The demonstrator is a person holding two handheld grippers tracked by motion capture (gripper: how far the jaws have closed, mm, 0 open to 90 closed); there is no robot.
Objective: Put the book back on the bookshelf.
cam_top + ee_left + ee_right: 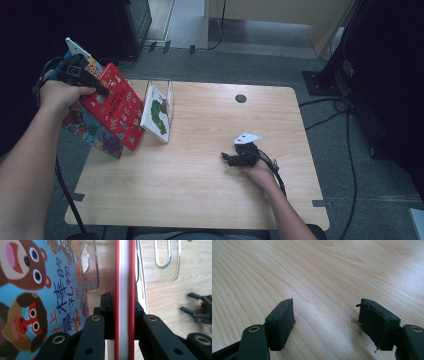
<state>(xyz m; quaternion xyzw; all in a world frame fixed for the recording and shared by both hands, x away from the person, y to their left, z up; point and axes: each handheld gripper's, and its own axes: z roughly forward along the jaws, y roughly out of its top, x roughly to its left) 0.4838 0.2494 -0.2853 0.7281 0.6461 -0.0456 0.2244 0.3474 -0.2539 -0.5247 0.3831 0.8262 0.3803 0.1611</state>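
Observation:
My left gripper (102, 91) is raised at the table's far left corner, shut on the upper edge of a red picture book (119, 107). In the left gripper view the jaws clamp the red book (123, 277) from both sides. A blue animal-cover book (92, 131) leans just behind and below it, outside the jaws (37, 290). A white caterpillar book (157, 114) stands in a clear acrylic book stand (170, 100). My right gripper (227, 159) lies low on the table at the right, open, nothing between its fingers (282, 322).
The wooden table (200, 195) has a round cable hole (241, 98) at the back. The clear stand's dividers (166, 260) rise just beyond the red book. Cables and a black equipment base (325, 80) lie on the floor to the right.

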